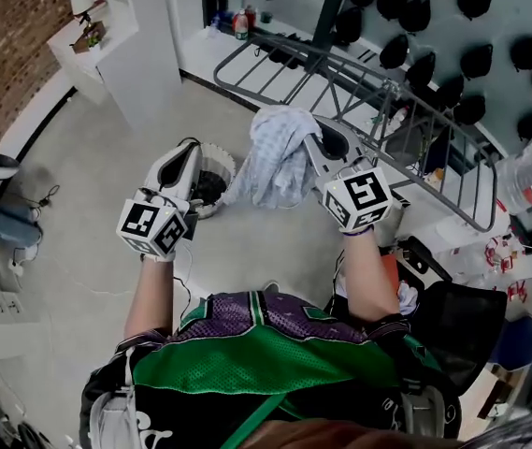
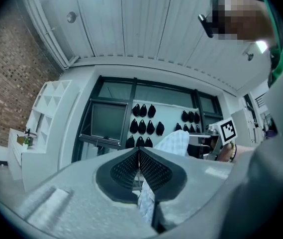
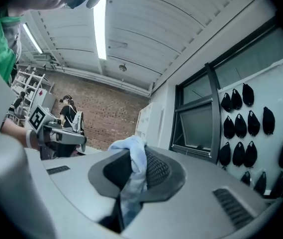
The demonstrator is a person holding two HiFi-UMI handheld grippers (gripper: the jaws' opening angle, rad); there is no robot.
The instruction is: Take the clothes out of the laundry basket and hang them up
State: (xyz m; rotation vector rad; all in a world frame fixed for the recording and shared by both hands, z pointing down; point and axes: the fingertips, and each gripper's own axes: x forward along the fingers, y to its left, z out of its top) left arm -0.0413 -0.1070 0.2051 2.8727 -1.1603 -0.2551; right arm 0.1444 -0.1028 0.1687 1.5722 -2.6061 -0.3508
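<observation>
1. Between the jaws of the right gripper (image 3: 134, 171), a bunched fold of the shirt (image 3: 131, 151) is clamped. The cloth spills over the top of the pads and trails out below them.
2. Between the left gripper's (image 2: 139, 171) pads, which are pressed fully together, a thin strip of the same checked fabric shows in the slit. That gripper appears to pinch an edge of the shirt.
3. Just ahead of both tools, the shirt hangs in a loose bundle. Most of it sits by the right gripper, with a corner drooping toward the left one.
4. Below the left gripper's tip stands the basket (image 1: 223, 162), on the floor. Its inside looks dark, and the views do not show whether more clothes lie in it.
5. Beyond the right gripper, and close to it, runs the rack (image 1: 415, 129). The bars in view carry nothing.
6. Judged from this, the first part is done for one piece: the shirt is out of the basket and held up in both tools. It is not yet on the rack, so spreading it, draping it over a bar and letting go are left, and then any further clothes.
</observation>
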